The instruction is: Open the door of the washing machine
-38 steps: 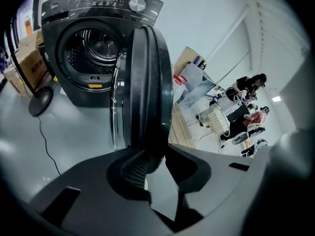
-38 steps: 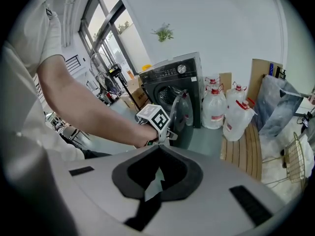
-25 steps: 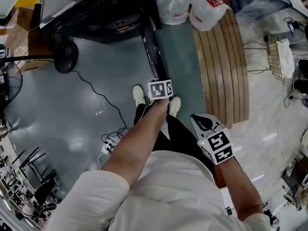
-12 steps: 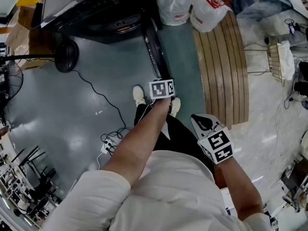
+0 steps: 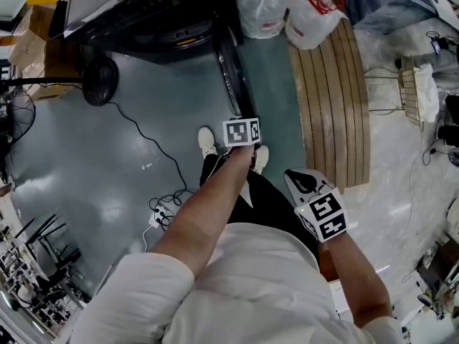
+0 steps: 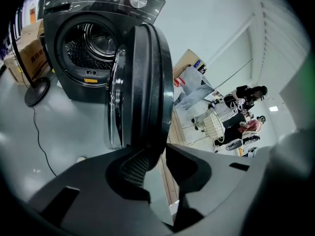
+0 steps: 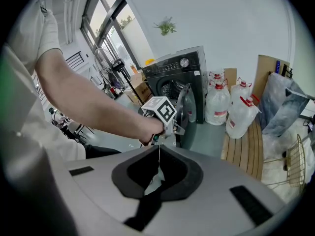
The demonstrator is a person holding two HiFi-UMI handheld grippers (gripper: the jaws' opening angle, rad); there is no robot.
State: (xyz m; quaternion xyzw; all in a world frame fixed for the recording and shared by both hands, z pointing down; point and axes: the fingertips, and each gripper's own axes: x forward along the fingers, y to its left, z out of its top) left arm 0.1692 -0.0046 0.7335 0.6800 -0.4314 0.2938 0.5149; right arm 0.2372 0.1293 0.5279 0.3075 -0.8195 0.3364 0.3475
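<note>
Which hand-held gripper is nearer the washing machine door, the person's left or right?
Left. The left hand-held gripper is at the door, whose lower edge lies between its jaws, which have just been opening. The right hand-held gripper, shut, is held well back from it.

Your washing machine (image 6: 74, 95) has a smooth, dark grey casing with a dull sheen. Its door (image 6: 147, 82) is glossy black plastic round clear glass, and the drum (image 6: 93, 41) inside is shiny perforated metal. The floor (image 5: 107, 163) before the machine looks smooth and glossy. Beside the machine you have pale wooden slats (image 5: 333, 99) and translucent plastic water jugs (image 5: 258, 9); on its other side are brown cardboard boxes (image 6: 22, 58).
</note>
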